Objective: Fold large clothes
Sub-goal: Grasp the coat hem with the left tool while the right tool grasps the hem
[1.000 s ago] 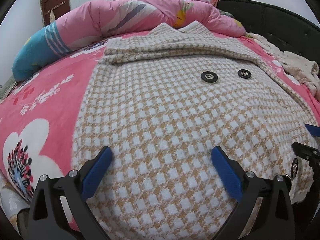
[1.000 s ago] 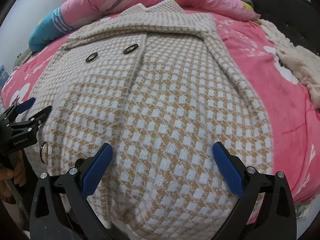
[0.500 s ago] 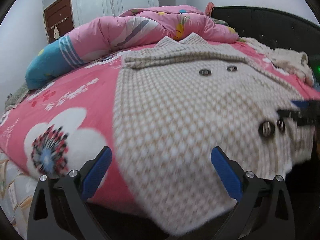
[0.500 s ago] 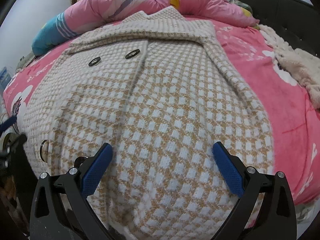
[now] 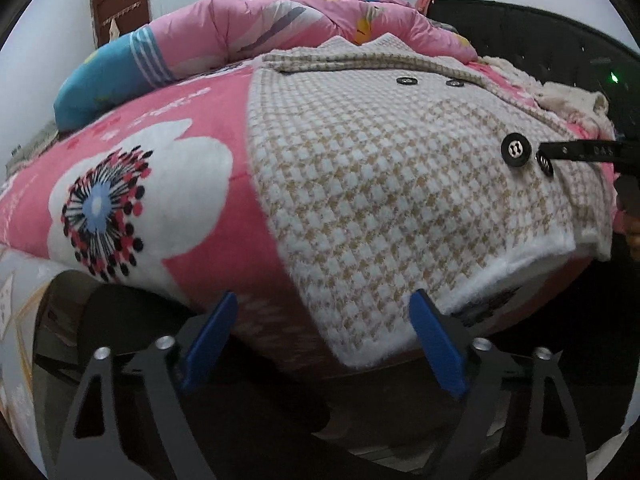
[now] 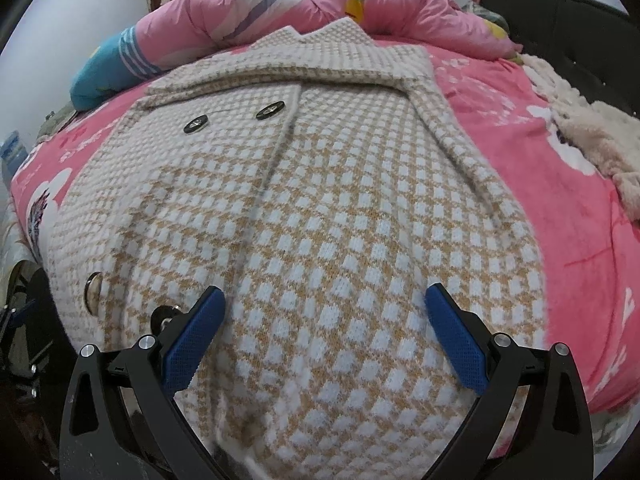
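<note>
A beige-and-white houndstooth coat [image 5: 380,184] with black buttons lies flat on the pink flowered bed cover [image 5: 152,184], collar toward the far end. My left gripper [image 5: 324,340] sits at the coat's near left hem corner, which hangs over the bed edge between the blue pads [image 5: 436,344]. Its jaws are closing and do not press the cloth. In the right wrist view the coat [image 6: 320,208] fills the frame. My right gripper [image 6: 326,338] is open over the near hem, right of the lower buttons [image 6: 93,292]. Its black finger [image 5: 580,152] shows at the left view's right edge.
A rolled pink quilt [image 5: 280,24] with a blue end lies across the far side of the bed. A cream fleece garment [image 6: 596,140] is heaped at the right by the black headboard [image 5: 540,44]. Below the near bed edge it is dark.
The left gripper slid left and back to the coat's hem corner at the bed edge, and its fingers came closer together. The right gripper drew back slightly along the hem.
</note>
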`<move>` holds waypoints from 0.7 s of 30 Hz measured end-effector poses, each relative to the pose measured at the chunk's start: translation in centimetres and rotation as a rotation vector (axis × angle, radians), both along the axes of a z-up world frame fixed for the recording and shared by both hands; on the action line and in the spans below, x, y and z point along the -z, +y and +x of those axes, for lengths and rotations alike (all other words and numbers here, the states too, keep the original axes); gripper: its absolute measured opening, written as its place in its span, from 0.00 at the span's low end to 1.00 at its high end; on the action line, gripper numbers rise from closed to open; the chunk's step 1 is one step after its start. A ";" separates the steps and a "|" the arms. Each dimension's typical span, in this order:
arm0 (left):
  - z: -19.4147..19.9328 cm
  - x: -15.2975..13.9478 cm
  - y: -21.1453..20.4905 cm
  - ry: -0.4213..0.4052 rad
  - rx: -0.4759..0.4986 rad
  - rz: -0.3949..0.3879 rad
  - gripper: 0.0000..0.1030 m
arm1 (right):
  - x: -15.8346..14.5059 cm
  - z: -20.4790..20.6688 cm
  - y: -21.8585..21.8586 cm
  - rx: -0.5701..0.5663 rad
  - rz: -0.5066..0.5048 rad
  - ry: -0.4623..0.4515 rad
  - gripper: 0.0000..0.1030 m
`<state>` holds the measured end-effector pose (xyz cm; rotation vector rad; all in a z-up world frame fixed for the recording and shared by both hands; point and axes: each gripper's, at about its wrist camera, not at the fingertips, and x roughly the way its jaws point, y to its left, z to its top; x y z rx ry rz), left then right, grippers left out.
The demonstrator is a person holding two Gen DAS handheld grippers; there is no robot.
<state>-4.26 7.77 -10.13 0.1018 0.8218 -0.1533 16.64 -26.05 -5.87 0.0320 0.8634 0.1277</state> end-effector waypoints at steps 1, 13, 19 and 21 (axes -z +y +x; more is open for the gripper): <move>0.1 0.0 0.1 0.003 0.001 -0.007 0.73 | -0.3 -0.4 -0.3 -0.003 0.004 0.000 0.92; 3.6 1.8 0.1 0.137 0.004 -0.111 0.51 | -0.3 -8.4 -9.0 0.141 0.195 -0.009 0.91; 4.9 2.6 0.1 0.188 -0.006 -0.152 0.50 | 2.4 -8.2 -10.9 0.156 0.323 0.091 0.82; 4.9 2.6 0.1 0.193 -0.005 -0.153 0.50 | 3.3 -8.0 -11.1 0.151 0.370 0.122 0.78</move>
